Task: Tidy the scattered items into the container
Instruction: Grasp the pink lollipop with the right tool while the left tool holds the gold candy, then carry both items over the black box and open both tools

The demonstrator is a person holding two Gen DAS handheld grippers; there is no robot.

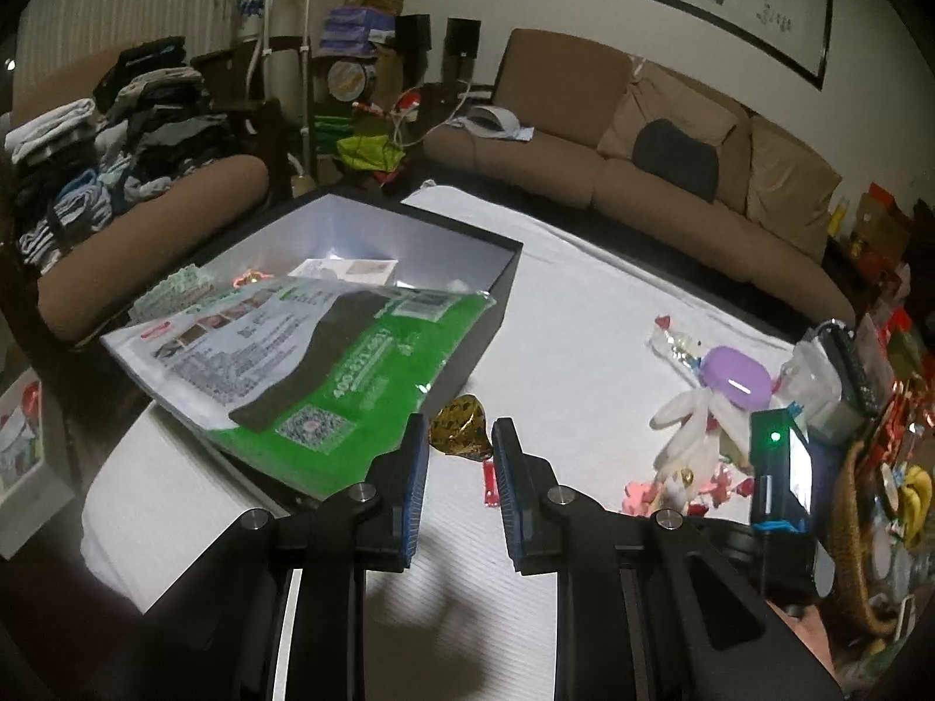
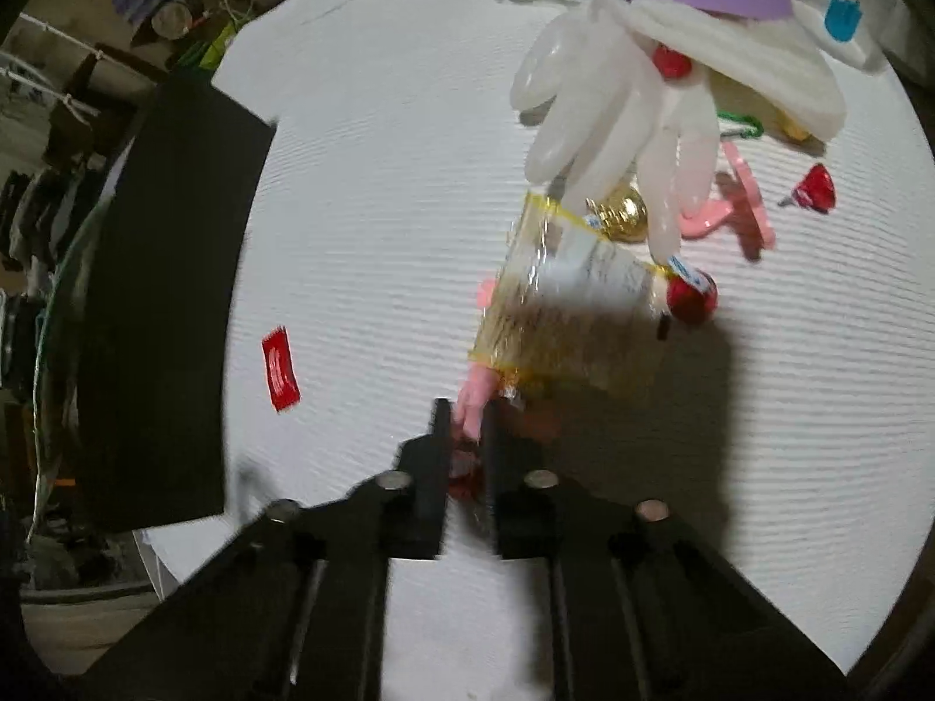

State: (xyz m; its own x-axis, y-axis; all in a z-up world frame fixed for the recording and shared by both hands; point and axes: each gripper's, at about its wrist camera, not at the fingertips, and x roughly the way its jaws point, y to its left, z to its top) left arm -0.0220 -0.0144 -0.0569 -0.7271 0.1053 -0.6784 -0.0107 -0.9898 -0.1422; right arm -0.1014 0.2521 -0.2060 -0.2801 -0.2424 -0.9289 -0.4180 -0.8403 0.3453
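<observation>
At the far left of your left wrist view, the black box [image 1: 497, 298] is sitting on the white-covered desk [image 1: 584, 304], open at the top, with a green and white plastic package [image 1: 304, 356] lying tilted across its near rim and a few small packets resting inside. Your left tool [image 1: 459, 438] is hovering over the cloth with its blue-padded fingers [image 1: 416, 485] standing a little apart and gripping nothing; a gold foil piece [image 1: 461, 423] is lying on the cloth just beyond the tips, and a small red sachet [image 1: 489, 482] is showing between them. Further right, a white glove [image 1: 689, 415], a purple case [image 1: 737, 377] and pink bits are crowding together near the desk edge. In your right wrist view, the box wall [image 2: 169, 304] is standing at the left, the red sachet [image 2: 280, 368] is lying alone near it, and your right tool [image 2: 467, 420] is pinching the end of a pink strip [image 2: 473, 397], its jaws nearly together. Just beyond it, a clear yellow-edged packet [image 2: 561, 304] is lying under the glove [image 2: 613, 117], beside a gold ball [image 2: 622, 213] and red foil sweets [image 2: 692, 295].
</observation>
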